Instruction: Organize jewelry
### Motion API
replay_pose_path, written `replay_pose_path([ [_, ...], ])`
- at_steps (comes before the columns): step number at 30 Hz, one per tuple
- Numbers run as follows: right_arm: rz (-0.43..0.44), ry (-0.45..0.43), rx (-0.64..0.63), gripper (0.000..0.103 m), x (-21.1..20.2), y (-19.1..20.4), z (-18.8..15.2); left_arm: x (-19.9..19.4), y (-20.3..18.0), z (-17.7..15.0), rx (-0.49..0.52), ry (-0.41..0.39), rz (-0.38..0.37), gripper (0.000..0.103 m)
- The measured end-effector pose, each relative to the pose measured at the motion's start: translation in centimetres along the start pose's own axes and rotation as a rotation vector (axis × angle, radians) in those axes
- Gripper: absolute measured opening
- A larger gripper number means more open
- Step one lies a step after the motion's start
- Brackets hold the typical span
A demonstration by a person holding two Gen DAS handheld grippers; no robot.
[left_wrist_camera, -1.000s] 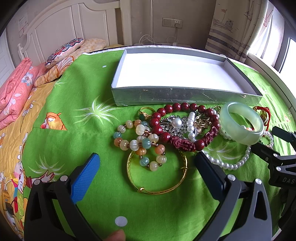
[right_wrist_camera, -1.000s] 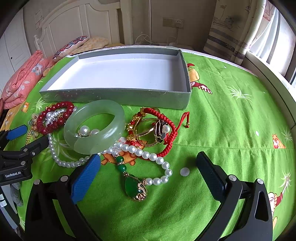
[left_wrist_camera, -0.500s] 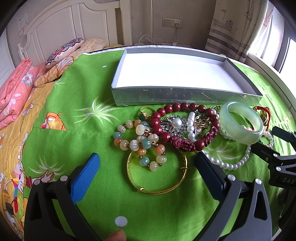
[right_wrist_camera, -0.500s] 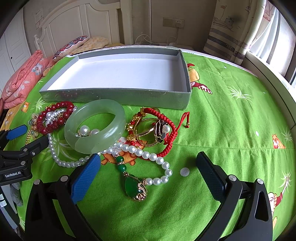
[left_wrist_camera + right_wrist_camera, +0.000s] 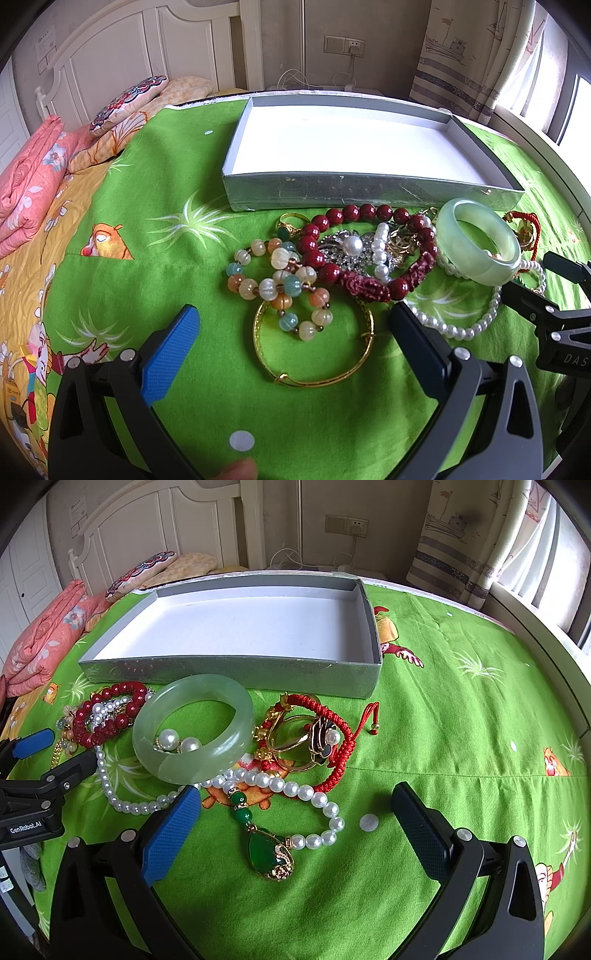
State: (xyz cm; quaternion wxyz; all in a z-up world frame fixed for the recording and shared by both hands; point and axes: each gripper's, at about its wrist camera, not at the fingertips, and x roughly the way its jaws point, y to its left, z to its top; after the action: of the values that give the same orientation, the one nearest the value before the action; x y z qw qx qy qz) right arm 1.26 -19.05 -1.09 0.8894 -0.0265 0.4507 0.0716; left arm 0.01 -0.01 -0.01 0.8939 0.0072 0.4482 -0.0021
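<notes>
Green cartoon-print bedspread (image 5: 461,738) covering the bed, with folded pink bedding (image 5: 26,184) at far left. Shallow grey box (image 5: 369,190) with white floor, lying flat on the bedspread beyond the jewelry, nothing inside. Left gripper (image 5: 291,345) low over the bedspread, fingers spread wide and grasping nothing, blue pad (image 5: 168,354) on its left finger; right gripper (image 5: 295,825) likewise released, straddling the pendant end of the pearl strand. Jewelry heaped in a loose pile just in front of the box's near wall. Pale jade bangle (image 5: 194,729) tilted, resting on the pearl necklace (image 5: 291,788), two large pearls visible through its opening. Gold bangle (image 5: 314,350) lying flat between the left gripper's fingers, partly overlapped by a pastel bead bracelet (image 5: 275,282). Dark red bead bracelet (image 5: 369,251) encircling a silver brooch (image 5: 347,249) with a central pearl. Red braided cord bracelet (image 5: 332,746) beside the jade bangle, around gold rings. Green teardrop pendant (image 5: 269,854) in gold setting, nearest the right gripper. Small gold ring with green stone (image 5: 290,227) near the box wall.
</notes>
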Motion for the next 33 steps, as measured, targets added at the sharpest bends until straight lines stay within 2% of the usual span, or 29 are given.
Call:
replay_pose_path([
  [13,0.0,0.003,-0.004,0.099,0.0,0.0,0.0,0.0,0.0,0.0,0.0,0.0,0.0,0.101],
  [26,0.041,0.029,-0.054,0.099,-1.0,0.0,-1.0,0.0,0.0,0.0,0.0,0.0,0.0,0.101],
  [29,0.054,-0.045,-0.062,0.099,-2.4,0.1,-1.4,0.0,0.0,-0.1,0.005,0.002,-0.003,0.101],
  [31,0.061,-0.184,-0.065,0.099,-4.7,0.1,-2.2,-0.1,0.1,-0.1,0.02,0.012,-0.015,0.101],
  [33,0.093,-0.281,-0.099,0.099,-6.4,0.3,-2.5,-0.2,0.3,-0.1,0.038,0.018,-0.041,0.101],
])
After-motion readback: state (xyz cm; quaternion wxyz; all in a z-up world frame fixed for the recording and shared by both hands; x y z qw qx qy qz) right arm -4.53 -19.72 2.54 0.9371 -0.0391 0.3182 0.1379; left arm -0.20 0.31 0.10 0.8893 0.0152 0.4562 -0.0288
